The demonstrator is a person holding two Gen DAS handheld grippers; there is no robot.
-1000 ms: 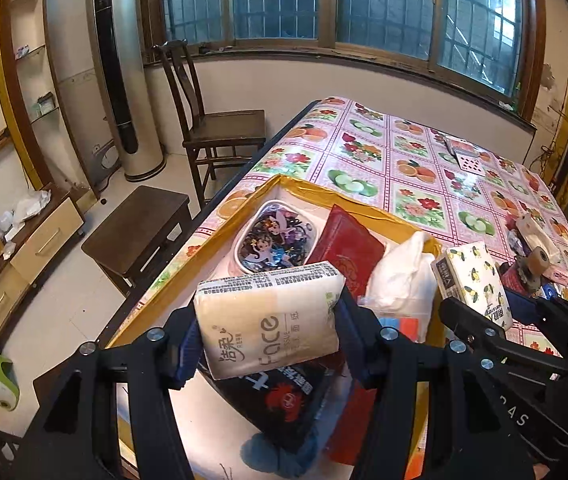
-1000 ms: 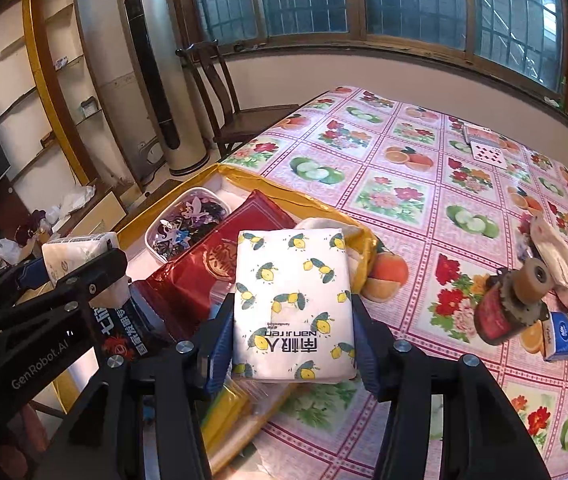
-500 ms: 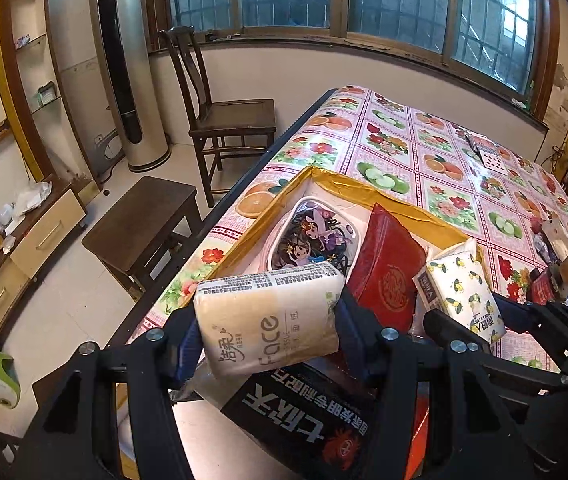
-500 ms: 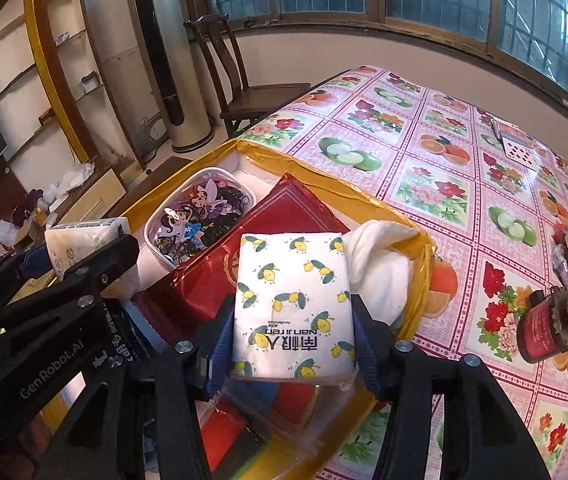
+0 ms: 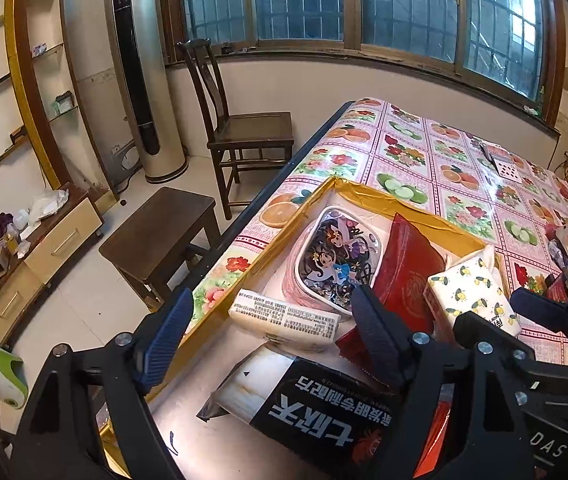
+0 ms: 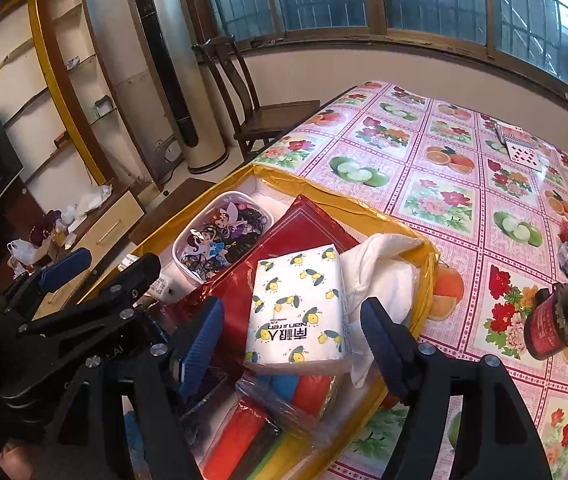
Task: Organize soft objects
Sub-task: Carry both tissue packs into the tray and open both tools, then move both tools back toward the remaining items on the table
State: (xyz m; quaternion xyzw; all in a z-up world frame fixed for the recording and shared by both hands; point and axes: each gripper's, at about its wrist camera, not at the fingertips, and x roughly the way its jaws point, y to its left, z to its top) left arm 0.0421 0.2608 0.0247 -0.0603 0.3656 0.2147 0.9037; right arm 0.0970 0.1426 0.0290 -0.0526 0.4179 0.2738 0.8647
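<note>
Gold box [image 5: 316, 200] now holds both tissue packs, so this part of the tidy-up looks done. A second ago each tong pinched one. Now the left tongs [image 5: 272, 332] are spread, and the beige pack [image 5: 284, 320] lies inside. The right tongs [image 6: 292, 340] are spread too, and the lemon pack [image 6: 298, 320] rests on top. Things low in the box are hidden.

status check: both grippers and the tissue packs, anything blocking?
Left gripper open, right gripper open. Beige tissue pack and lemon-print pack both lying in the gold box. No obstruction visible.
</note>
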